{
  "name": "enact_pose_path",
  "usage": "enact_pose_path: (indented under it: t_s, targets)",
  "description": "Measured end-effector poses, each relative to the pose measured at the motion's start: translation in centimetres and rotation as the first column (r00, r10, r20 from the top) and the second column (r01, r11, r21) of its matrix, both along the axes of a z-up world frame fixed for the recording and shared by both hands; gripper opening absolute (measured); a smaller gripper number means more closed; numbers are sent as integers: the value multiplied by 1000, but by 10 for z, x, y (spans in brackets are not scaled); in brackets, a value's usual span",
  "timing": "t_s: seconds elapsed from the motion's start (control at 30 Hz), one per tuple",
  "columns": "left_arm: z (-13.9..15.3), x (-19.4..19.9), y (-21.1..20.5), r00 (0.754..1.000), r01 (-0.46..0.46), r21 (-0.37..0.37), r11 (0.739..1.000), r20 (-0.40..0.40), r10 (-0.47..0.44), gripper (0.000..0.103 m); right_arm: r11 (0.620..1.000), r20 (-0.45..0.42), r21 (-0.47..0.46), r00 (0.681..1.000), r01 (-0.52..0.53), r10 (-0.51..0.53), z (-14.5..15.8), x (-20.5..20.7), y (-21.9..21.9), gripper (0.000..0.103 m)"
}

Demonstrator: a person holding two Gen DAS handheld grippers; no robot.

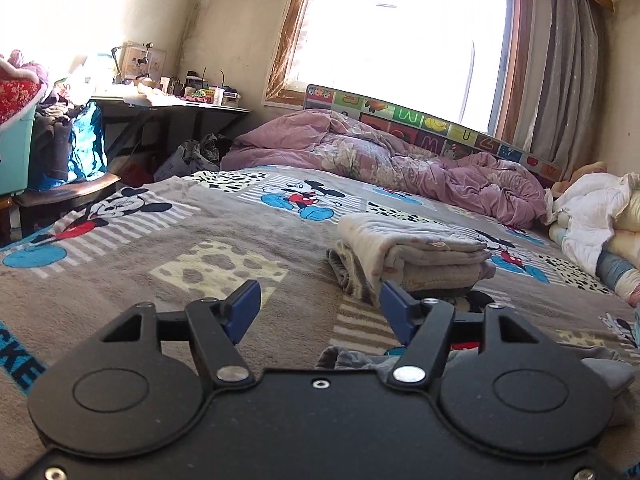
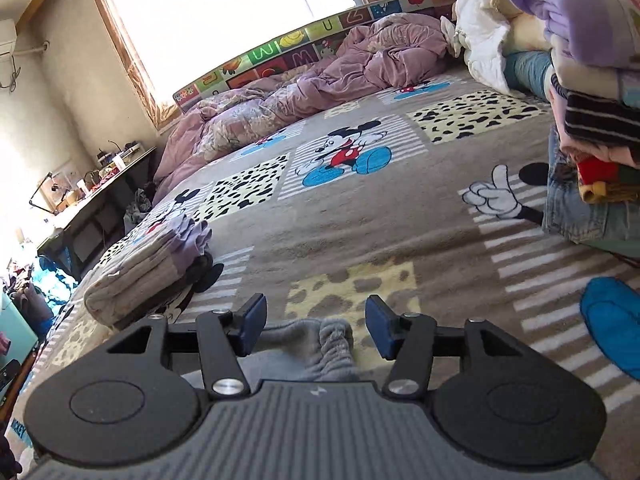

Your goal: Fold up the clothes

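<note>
Clothes lie on the bed (image 1: 200, 224) in front of me, on a grey blanket printed with cartoon mice and spotted squares. A grey garment (image 2: 316, 340) with a gathered elastic edge lies crumpled right under my right gripper (image 2: 316, 324); its blue pads (image 2: 252, 320) stand apart on either side of the bunched edge and do not press it, so that gripper is partly open and holds nothing. The same grey garment (image 1: 612, 372) shows low in the left wrist view, beneath and to the right of my left gripper (image 1: 318, 308), whose pads (image 1: 244, 308) also stand well apart with only blanket between them: open, empty. Just beyond the left gripper's right finger sits a folded stack (image 1: 416, 252) of pale cloth, neat and flat on the blanket; from the right wrist it lies off to the left (image 2: 148, 268), near the bed's edge. On the right side of the right wrist view rises a pile of folded things (image 2: 592, 80), with purple, striped and red layers over blue denim. A rumpled mauve quilt (image 1: 380, 160) runs along the far side of the bed, below a bright window (image 1: 400, 32) and against a board with coloured letters (image 1: 440, 128). At far left a cluttered bench (image 1: 172, 100) stands by the wall, beside a teal bin (image 1: 16, 152) heaped with cloth.
</note>
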State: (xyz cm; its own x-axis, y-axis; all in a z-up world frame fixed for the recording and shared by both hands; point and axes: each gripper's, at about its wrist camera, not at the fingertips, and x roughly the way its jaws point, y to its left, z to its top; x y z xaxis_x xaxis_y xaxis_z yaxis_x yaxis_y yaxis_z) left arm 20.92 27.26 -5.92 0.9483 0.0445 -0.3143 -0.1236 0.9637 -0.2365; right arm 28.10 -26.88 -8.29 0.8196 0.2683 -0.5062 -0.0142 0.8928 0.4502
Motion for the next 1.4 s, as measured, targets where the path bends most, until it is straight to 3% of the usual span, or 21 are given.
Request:
enact_pose_path:
  t_s: [0.13, 0.27, 0.47, 0.7, 0.77, 0.83, 0.9, 0.93, 1.07, 1.2, 1.4]
  targets:
    - [-13, -23, 8, 998, -3, -174, 985, -67, -9, 66, 995, -67, 78, 995, -63, 68, -34, -28, 7, 57]
    - [-30, -56, 10, 989, -45, -328, 944, -145, -3, 66, 989, -105, 105, 988, -104, 115, -64, -38, 26, 57]
    - [-58, -72, -10, 976, -41, -464, 885, -207, -63, 66, 984, -79, 160, 993, -77, 90, -83, -37, 35, 60]
    - [-68, -50, -25, 981, -55, -509, 859, -187, -47, 66, 985, -50, 138, 993, -102, 110, -84, -38, 49, 63]
    - [-71, -44, -28, 983, -67, -505, 860, -183, -31, 65, 984, -53, 152, 994, -90, 99, -86, -36, 47, 55]
    - [-71, -38, -36, 982, -56, -475, 878, -186, -39, 47, 985, -56, 162, 996, -65, 75, -87, -36, 46, 43]
    - [-70, -33, -45, 980, -50, -433, 900, -195, -39, 43, 984, -61, 174, 997, -40, 51, -89, -36, 45, 37]
    - [-70, -31, -46, 981, -48, -430, 901, -192, -39, 35, 981, -65, 191, 997, -26, 39, -89, -37, 45, 35]
    - [-67, -27, -45, 984, -42, -453, 891, -173, -42, 24, 951, -75, 310, 997, 2, 22, -88, -41, 45, 30]
    - [-50, -28, -42, 990, 0, -521, 853, -118, -73, 21, 902, -56, 430, 998, 33, -10, -71, -43, 35, 29]
    - [-1, -52, -38, 985, 142, -630, 763, 14, -172, 19, 867, 21, 499, 1000, 4, -16, -28, -62, 14, 29]
